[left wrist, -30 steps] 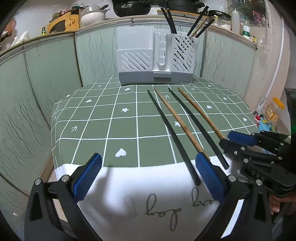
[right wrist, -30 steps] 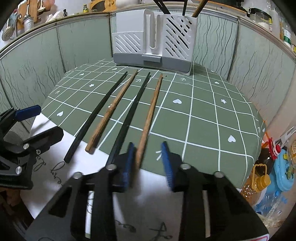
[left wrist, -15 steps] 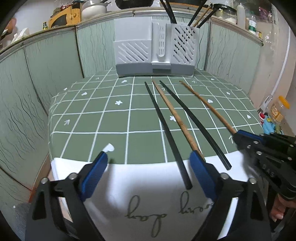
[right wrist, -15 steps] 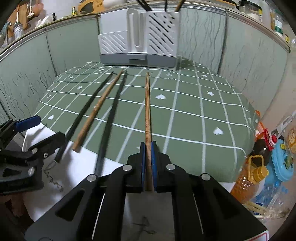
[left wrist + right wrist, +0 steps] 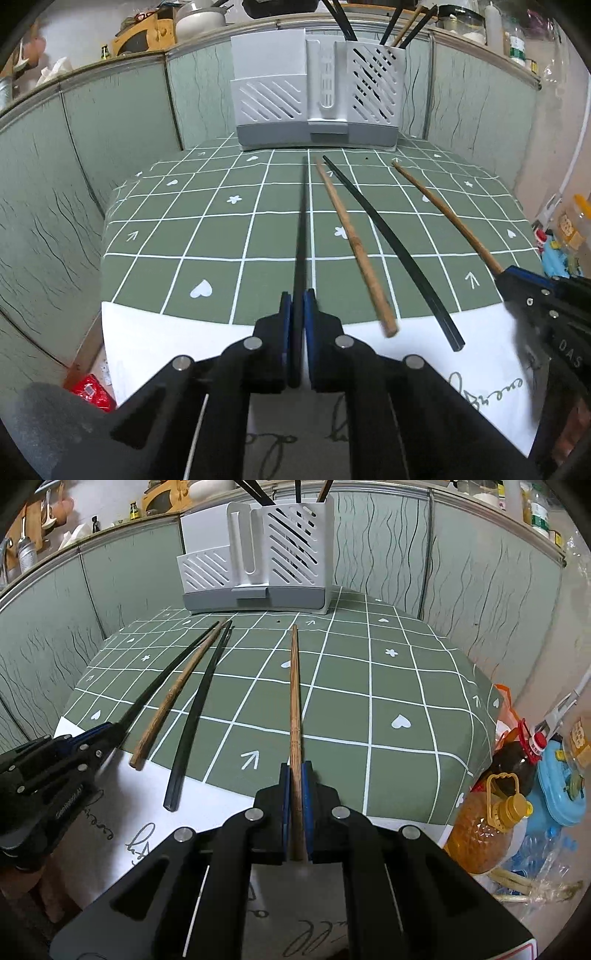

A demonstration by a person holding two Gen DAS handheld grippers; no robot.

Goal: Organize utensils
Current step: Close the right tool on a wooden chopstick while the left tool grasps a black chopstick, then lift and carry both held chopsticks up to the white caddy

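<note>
Several chopsticks lie on the green checked tablecloth (image 5: 207, 236). My left gripper (image 5: 298, 295) has its jaws closing tight, pads pressed on the near end of the leftmost black chopstick (image 5: 303, 221). Beside it lie a loose wooden chopstick (image 5: 351, 240) and a second black chopstick (image 5: 391, 240). My right gripper (image 5: 295, 771) is shut on the other wooden chopstick (image 5: 294, 686), which points at the grey utensil holder (image 5: 258, 565) at the back. That holder (image 5: 317, 92) has several chopsticks standing in its right compartment. Each gripper shows in the other's view: right gripper (image 5: 517, 277), left gripper (image 5: 99, 731).
Green panelled walls (image 5: 122, 122) close in the table on three sides. Right of the table stand an oil bottle (image 5: 487, 834), a dark bottle (image 5: 517, 760) and a blue container (image 5: 561, 786). A red packet (image 5: 88, 391) lies low at the left. The cloth's white border (image 5: 166, 332) hangs at the front.
My left gripper went from wide open to shut on the leftmost black chopstick. The right gripper closed on its wooden chopstick and swung it away from the other three.
</note>
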